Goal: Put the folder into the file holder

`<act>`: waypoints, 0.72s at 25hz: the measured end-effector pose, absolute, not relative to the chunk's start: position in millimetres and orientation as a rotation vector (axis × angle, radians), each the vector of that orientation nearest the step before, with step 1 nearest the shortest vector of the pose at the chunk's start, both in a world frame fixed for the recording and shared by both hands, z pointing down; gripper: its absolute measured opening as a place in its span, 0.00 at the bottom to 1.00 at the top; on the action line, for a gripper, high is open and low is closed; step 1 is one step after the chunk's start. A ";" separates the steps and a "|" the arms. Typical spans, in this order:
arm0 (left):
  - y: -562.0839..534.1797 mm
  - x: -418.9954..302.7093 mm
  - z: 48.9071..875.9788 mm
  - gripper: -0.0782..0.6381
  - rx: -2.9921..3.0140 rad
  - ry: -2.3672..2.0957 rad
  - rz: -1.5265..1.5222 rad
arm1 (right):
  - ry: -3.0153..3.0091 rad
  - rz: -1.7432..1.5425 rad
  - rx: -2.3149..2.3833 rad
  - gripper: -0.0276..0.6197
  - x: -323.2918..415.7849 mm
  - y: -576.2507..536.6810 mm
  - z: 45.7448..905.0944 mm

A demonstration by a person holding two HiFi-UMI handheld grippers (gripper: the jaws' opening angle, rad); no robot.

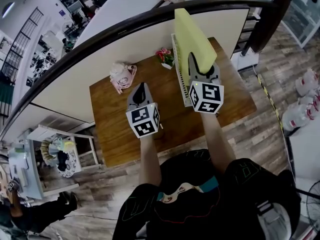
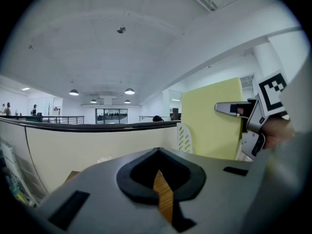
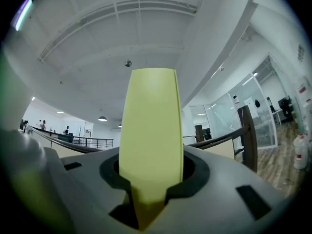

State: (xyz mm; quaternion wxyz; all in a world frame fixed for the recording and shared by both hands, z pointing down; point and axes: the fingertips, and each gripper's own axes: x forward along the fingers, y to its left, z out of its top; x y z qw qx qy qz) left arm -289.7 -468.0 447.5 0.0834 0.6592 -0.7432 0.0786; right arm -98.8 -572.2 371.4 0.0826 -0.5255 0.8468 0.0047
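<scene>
A pale yellow-green folder point(image 1: 192, 36) stands upright on edge above the right half of the wooden table point(image 1: 115, 134). My right gripper point(image 1: 196, 64) is shut on its near edge. Directly under and left of the folder stands the white slatted file holder point(image 1: 180, 81). In the right gripper view the folder point(image 3: 151, 126) rises between the jaws of the right gripper point(image 3: 146, 199). My left gripper point(image 1: 141, 90) hovers over the table's middle, shut and holding nothing. The left gripper view shows the left gripper point(image 2: 161, 179), the folder point(image 2: 212, 118), the file holder point(image 2: 185, 138) and the right gripper point(image 2: 234, 108).
A pink object point(image 1: 121, 76) and a small flower pot point(image 1: 165, 56) sit at the table's far edge. A cream partition with a dark rail point(image 1: 150, 19) runs behind the table. A white cart point(image 1: 60, 149) stands on the floor at left, and water bottles point(image 1: 300, 114) at right.
</scene>
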 end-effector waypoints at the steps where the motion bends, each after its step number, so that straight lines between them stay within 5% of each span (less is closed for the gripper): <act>1: -467.3 -290.7 448.7 0.10 1.962 -2.218 0.240 | 2.547 0.030 -1.564 0.28 -101.9 -572.3 377.5; 18: -456.0 -284.8 492.7 0.10 1.933 -2.108 0.284 | 2.842 -0.236 -1.600 0.36 -107.4 -564.8 489.4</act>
